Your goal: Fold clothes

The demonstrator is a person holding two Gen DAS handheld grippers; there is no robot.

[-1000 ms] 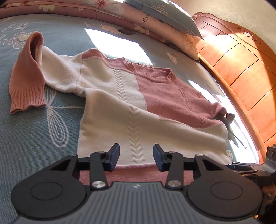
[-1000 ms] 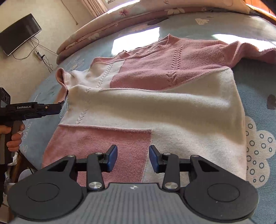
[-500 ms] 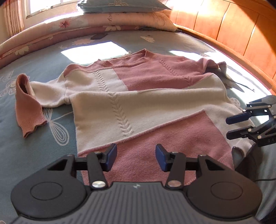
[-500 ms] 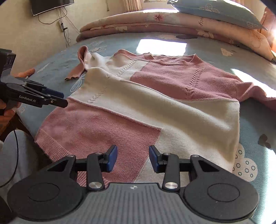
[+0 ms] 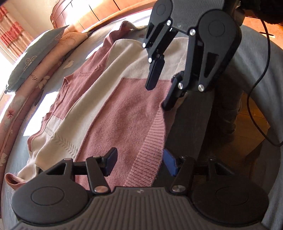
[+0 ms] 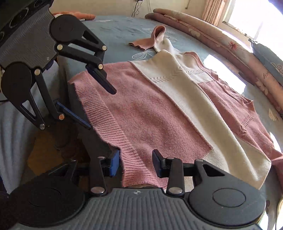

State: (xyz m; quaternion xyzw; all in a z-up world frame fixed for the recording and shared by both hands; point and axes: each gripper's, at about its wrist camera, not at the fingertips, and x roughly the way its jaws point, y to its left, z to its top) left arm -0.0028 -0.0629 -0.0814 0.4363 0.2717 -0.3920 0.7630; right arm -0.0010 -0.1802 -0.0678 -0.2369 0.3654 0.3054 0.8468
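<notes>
Both tools straddle the sweater (image 5: 123,113) hem (image 5: 150,150), left tool (image 5: 141,163) opening, right tool (image 6: 136,163) apart, neither clamped; risk: 1 catches a single layer, skewing the fold.

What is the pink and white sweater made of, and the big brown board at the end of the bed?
The sweater looks like soft knitted yarn, maybe wool or acrylic: its hem shows ribbed rows, the cream part a braided stitch, and the surface is fuzzy. The board looks like polished wood: orange-brown panels that shine in the sun.
</notes>
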